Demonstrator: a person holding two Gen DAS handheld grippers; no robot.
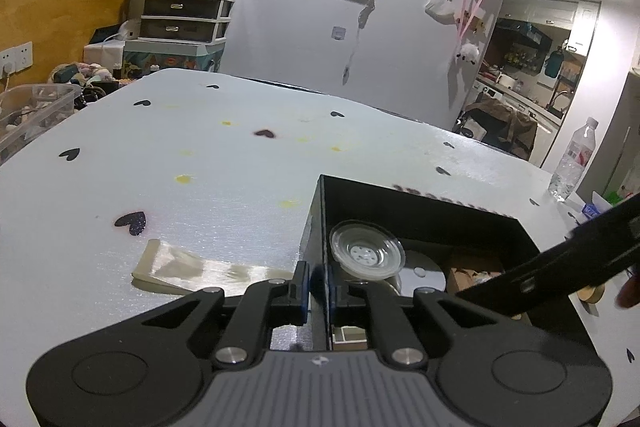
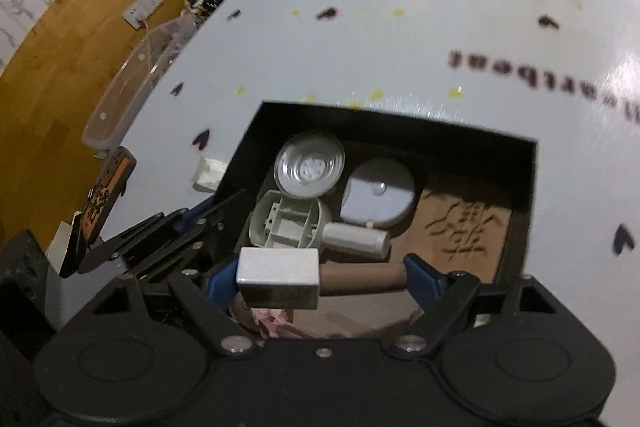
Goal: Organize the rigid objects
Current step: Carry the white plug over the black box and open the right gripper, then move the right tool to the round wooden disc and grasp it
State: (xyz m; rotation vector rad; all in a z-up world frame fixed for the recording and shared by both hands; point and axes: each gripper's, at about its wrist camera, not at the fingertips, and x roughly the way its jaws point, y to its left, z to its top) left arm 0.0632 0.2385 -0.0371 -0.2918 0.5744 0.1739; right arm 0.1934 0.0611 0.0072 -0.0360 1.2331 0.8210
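An open black box (image 1: pixel 424 217) stands on the white table (image 1: pixel 200 167). My left gripper (image 1: pixel 318 287) is shut on its left wall near the corner, one blue pad on each side. Inside lie a clear round dish (image 2: pixel 310 165), a white puck (image 2: pixel 380 195), a grey plastic part with a cylinder (image 2: pixel 292 223) and a brown carved board (image 2: pixel 464 223). My right gripper (image 2: pixel 320 279) hovers over the box's near side, jaws wide and shut lengthwise on a silver block (image 2: pixel 278 275) with a brown rod handle (image 2: pixel 360 277). The left gripper (image 2: pixel 188 223) also shows in the right wrist view.
A flat clear plastic piece (image 1: pixel 192 267) lies on the table left of the box. A water bottle (image 1: pixel 572 159) stands at the far right edge. A clear bin (image 1: pixel 36 107) sits beyond the left edge. A small wooden round (image 1: pixel 592 293) rests right of the box.
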